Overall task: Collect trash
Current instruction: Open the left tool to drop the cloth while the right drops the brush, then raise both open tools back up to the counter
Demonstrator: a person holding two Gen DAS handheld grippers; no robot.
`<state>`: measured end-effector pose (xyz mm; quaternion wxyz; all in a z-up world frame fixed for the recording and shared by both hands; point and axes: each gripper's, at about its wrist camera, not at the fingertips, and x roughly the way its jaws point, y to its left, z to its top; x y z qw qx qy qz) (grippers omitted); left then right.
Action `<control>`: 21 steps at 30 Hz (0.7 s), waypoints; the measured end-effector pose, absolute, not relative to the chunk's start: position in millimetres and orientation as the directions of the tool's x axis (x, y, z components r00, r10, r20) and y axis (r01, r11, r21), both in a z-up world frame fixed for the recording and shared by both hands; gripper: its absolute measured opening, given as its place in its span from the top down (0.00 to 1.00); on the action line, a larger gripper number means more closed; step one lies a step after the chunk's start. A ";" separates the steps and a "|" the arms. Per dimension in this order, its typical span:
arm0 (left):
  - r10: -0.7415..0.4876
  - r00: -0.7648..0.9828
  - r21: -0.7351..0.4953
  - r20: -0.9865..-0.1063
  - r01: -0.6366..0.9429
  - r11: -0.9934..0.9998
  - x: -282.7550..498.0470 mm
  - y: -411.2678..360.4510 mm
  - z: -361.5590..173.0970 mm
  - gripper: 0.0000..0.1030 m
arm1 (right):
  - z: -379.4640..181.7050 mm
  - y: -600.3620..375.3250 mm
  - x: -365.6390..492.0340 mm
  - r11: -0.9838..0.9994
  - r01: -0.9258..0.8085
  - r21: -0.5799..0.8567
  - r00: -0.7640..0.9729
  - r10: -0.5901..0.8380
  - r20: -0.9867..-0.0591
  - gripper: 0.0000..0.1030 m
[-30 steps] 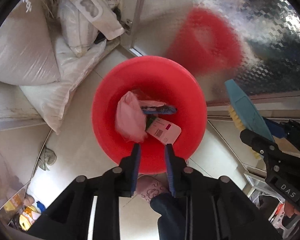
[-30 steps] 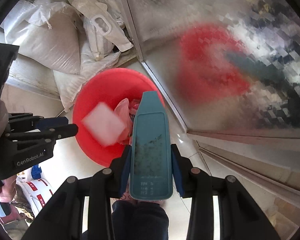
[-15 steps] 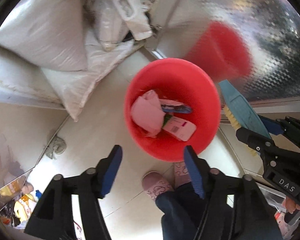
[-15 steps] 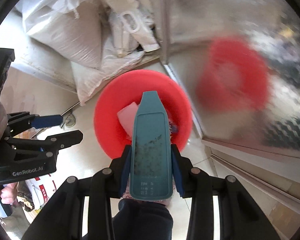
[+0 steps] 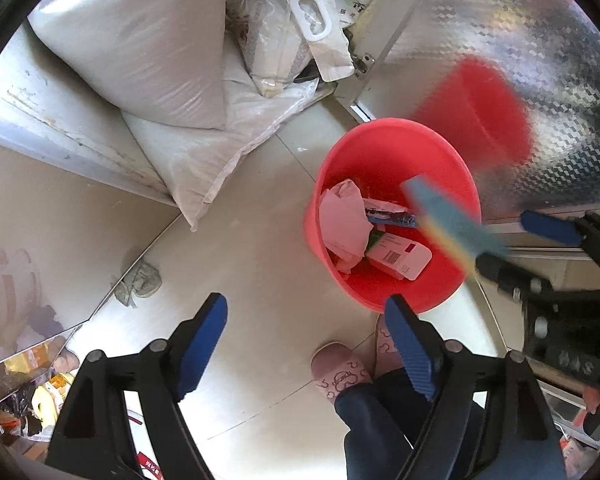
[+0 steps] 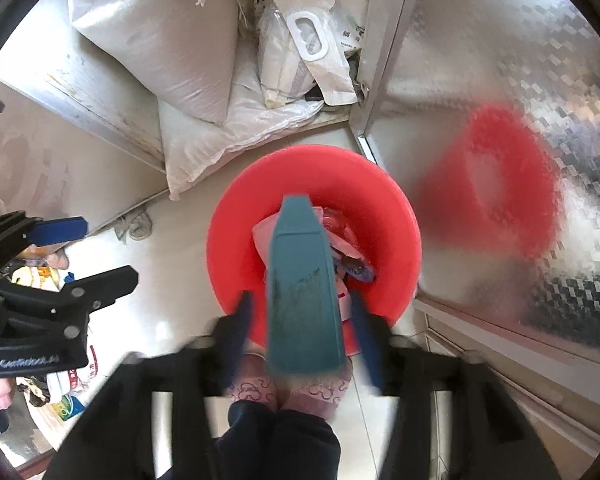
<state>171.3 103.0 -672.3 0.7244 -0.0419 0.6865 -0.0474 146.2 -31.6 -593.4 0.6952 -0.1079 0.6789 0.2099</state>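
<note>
left hand-held gripper point(image 5: 306, 332): jaws opening, empty | right hand-held gripper point(image 6: 302, 320): jaws opening

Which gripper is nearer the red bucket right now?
Right. The right gripper hangs over the red bucket, the teal brush loose between its opening fingers. The left gripper is off to the side, over floor.

tongs point(image 5: 306, 350): black frame, blue ribbed pads, silver screws | trousers point(image 6: 276, 436): dark navy | slippers point(image 5: 340, 372): pink, patterned
</note>
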 end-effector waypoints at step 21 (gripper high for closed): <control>-0.130 0.185 -0.132 -0.974 0.005 0.991 142.5 103.3 -518.2 0.23 | -466.7 -42.5 130.8 0.883 -0.453 0.120 0.094 0.181 -0.979 0.03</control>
